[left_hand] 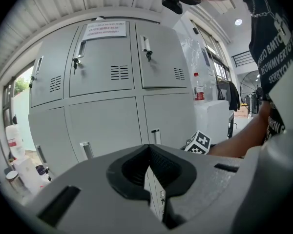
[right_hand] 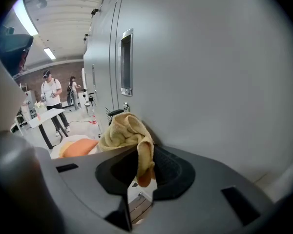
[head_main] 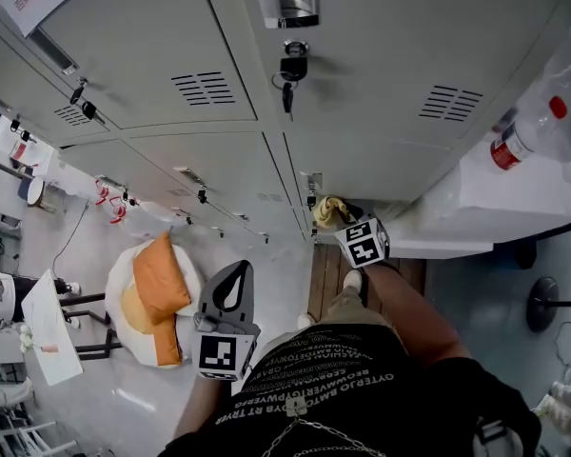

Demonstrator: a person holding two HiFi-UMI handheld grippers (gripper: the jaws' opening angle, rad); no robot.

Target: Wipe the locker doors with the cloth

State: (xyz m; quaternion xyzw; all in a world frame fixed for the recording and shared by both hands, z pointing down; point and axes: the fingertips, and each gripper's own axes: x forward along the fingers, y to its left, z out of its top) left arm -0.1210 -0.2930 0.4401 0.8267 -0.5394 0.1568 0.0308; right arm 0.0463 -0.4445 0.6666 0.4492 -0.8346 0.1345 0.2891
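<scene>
1. The crumpled yellow terry cloth [right_hand: 124,133] is pinched in the right gripper [right_hand: 144,167]. Its jaws are closed on a fold of the fabric, and the bulk of it bunches out ahead of the tips.
2. In the head view the cloth [head_main: 328,211] sits low down at the front of the right gripper [head_main: 337,217], against the bottom row of the grey metal locker doors [head_main: 219,174] and just beside the seam between two of them.
3. In the right gripper view the bunch seems to rest on the flat grey door face [right_hand: 210,82], below a recessed metal handle [right_hand: 126,62]. Whether it presses firmly cannot be told.
4. The left gripper [left_hand: 149,167] holds nothing. Its jaws meet with only a thin slit between them, and it hangs back from the lockers at the person's side [head_main: 230,284].
5. As for progress, I judge the wiping to be under way on a lower door. No streaks, damp patches or dirt show on any panel, so which doors are finished cannot be read. The upper doors, one with keys hanging in its lock [head_main: 292,69], may be left to do.
6. Further out, a clear plastic bottle with a red cap [head_main: 523,141] lies on a white cabinet to the right. An orange cushion [head_main: 157,284] rests on a white seat to the left.
</scene>
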